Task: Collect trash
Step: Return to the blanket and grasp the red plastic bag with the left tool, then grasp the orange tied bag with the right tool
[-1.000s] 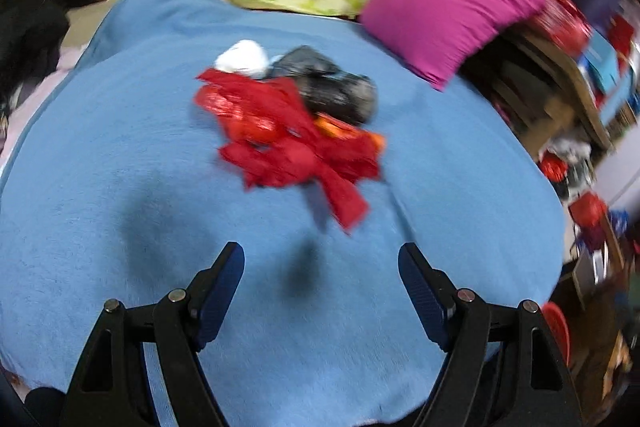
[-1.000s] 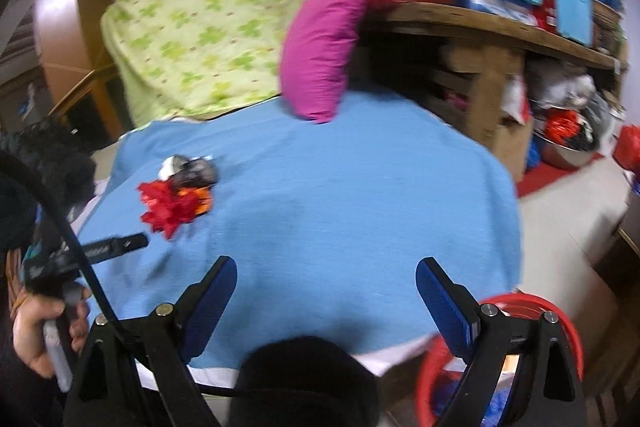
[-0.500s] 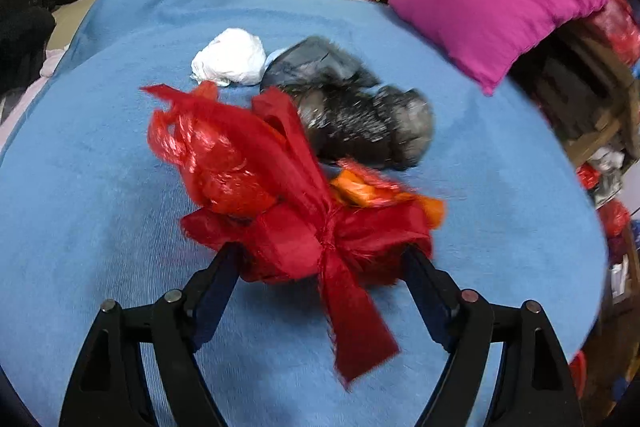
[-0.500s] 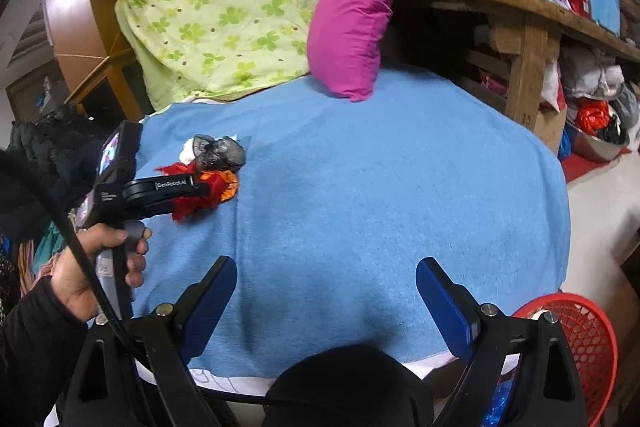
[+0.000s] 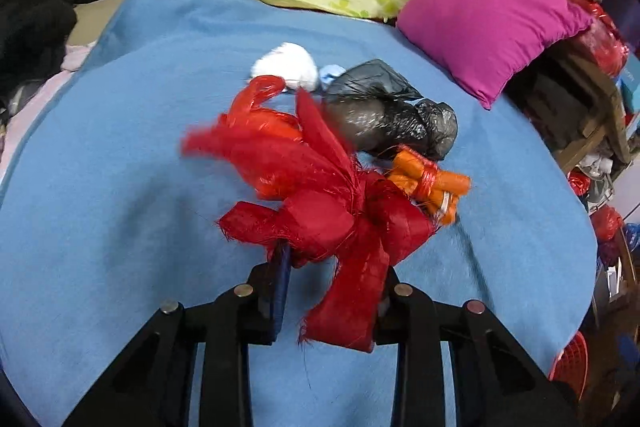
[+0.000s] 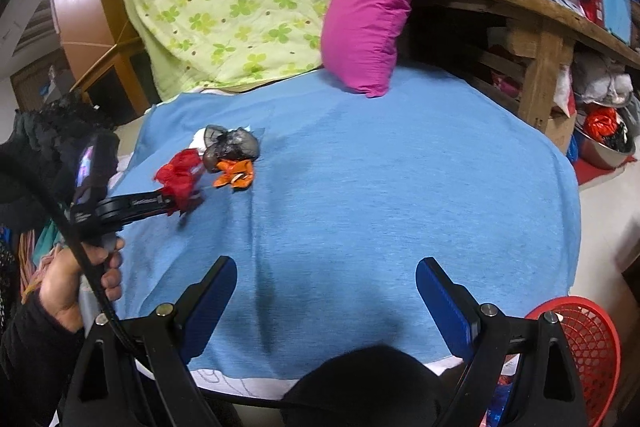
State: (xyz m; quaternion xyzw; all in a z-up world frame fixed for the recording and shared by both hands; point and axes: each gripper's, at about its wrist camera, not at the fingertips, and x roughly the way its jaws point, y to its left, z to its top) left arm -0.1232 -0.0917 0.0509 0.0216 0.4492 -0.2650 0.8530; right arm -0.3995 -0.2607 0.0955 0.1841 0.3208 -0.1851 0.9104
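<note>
Fingers (image 5: pixel 282 267) pinch red ribbon (image 5: pixel 320 211); right view adds basket (image 6: pixel 588 339).

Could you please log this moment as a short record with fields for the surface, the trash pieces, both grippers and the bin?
surface: blue blanket
trash: red plastic scrap; black bag; orange wrapper; white wad
left gripper: shut on the red plastic scrap
right gripper: open, nothing between the jaws, over bare blanket
bin: red mesh basket, beyond the blanket's near right edge
other: magenta pillow at the far side
</note>
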